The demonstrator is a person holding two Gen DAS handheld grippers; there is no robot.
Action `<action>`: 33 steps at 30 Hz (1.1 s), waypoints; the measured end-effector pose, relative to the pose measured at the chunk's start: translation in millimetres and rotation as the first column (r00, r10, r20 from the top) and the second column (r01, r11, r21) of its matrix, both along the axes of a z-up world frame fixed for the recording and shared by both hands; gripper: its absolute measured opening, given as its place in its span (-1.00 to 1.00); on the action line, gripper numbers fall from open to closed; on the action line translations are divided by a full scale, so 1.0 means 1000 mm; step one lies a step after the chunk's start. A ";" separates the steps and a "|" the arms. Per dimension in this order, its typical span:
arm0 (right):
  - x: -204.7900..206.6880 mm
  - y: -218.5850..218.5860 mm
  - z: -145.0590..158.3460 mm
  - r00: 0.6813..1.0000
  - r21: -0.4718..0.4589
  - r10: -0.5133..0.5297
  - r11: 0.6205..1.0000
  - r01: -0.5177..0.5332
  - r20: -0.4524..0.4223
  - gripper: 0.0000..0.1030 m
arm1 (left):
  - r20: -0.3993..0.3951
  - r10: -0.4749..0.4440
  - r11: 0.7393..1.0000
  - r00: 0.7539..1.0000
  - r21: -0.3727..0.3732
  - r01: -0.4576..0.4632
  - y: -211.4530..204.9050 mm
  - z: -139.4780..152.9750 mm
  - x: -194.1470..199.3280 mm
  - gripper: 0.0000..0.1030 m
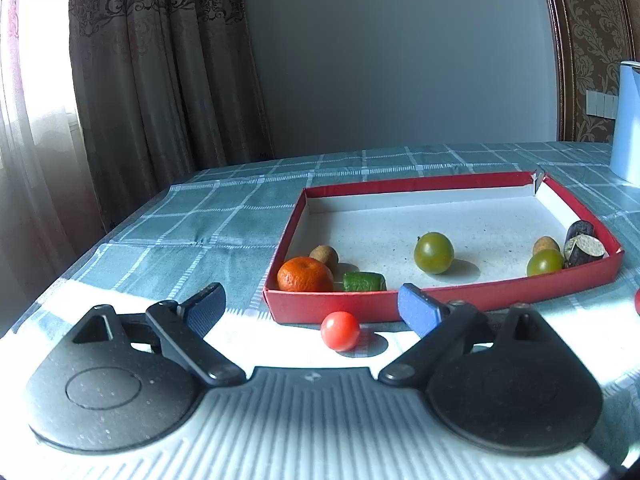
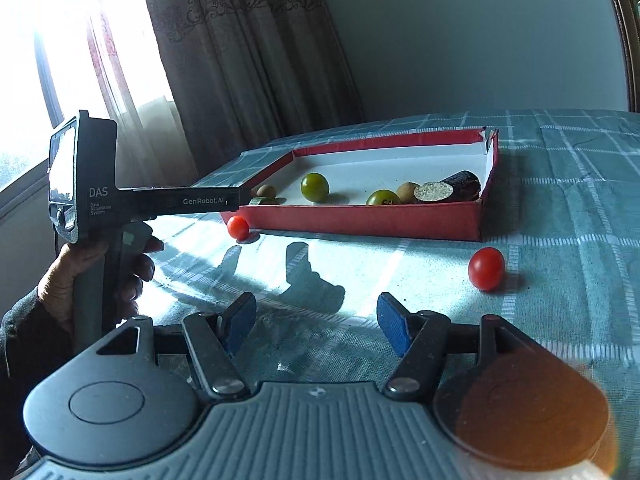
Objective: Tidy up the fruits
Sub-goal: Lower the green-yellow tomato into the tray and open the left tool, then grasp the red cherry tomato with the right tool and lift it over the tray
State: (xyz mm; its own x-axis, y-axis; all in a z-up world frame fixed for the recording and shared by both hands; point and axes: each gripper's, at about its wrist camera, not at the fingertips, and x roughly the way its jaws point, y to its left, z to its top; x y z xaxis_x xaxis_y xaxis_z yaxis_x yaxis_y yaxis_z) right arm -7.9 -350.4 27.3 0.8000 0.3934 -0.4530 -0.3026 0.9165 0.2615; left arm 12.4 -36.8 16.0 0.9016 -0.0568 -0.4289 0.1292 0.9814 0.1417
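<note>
the left gripper (image 1: 312, 304) stands wide open and empty, a red cherry tomato (image 1: 340, 331) lying on the cloth between its pads, at six o'clock of the red tray (image 1: 440, 300), likely lined up for a pick. the right gripper (image 2: 316, 324) is half open, holding nothing, the second tomato (image 2: 486, 269) at its one o'clock. the left tool's body (image 2: 120, 200) reads "das" and "genrobot.ai".

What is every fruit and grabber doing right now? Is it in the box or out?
Left gripper: open, holding nothing.
Right gripper: open, holding nothing.
Red box: open-topped, on the tablecloth.
Orange: in the box, near corner.
Two green tomatoes: in the box.
Cucumber piece: in the box, by the front wall.
Red tomato: out, just before the box.
Second red tomato: out, on the cloth.
</note>
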 end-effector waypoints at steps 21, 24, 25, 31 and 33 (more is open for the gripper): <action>0.053 -0.029 -0.006 0.986 -0.292 -0.158 0.947 0.136 -0.054 -0.55 | -0.098 0.018 0.988 0.995 -0.151 -0.033 0.032 -0.012 -0.010 0.92; 0.052 -0.027 0.001 0.988 -0.264 -0.152 0.954 0.139 -0.030 -0.55 | -0.102 0.019 0.988 0.995 -0.148 -0.034 0.032 -0.012 -0.010 0.92; 0.054 -0.024 0.006 0.989 -0.259 -0.150 0.955 0.143 -0.010 -0.55 | -0.102 0.019 0.988 0.995 -0.148 -0.034 0.032 -0.012 -0.010 0.92; 0.079 -0.013 0.036 0.985 -0.227 -0.159 0.959 0.171 0.071 -0.55 | -0.110 0.025 0.990 0.994 -0.139 -0.040 0.031 -0.013 -0.008 0.92; 0.091 -0.011 0.042 0.981 -0.229 -0.171 0.955 0.187 0.088 -0.55 | -0.114 0.028 0.990 0.993 -0.135 -0.043 0.031 -0.013 -0.007 0.92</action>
